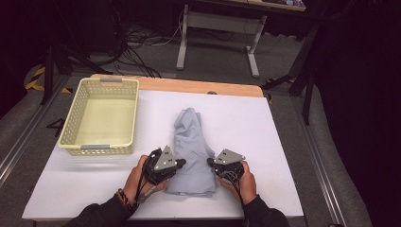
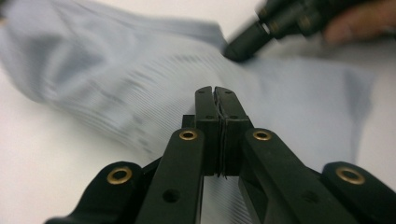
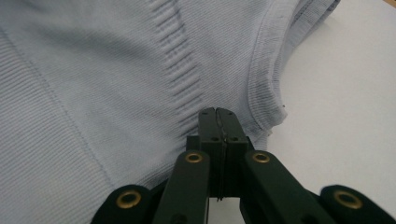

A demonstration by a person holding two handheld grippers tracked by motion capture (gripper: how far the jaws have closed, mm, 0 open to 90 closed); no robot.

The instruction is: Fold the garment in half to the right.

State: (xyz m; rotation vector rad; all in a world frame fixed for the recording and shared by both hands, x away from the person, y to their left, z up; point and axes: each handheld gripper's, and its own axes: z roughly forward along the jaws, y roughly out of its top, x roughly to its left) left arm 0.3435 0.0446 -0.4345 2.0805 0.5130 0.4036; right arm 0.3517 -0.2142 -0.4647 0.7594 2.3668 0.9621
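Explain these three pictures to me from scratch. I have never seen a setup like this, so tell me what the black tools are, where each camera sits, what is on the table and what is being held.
There is no robot arm here. A person holds a hand-held pincer tool in each hand: the left gripper and the right gripper.

The high view looks down on the white table from above the person. The other two pictures come from small cameras riding on each tool, looking along its two black jaws.

On the table lie a folded pale blue garment and, to its left, a cream plastic basket with nothing in it.

Both tools have their jaws shut, with their tips at opposite sides of the garment. Whether any cloth is pinched between them cannot be told.
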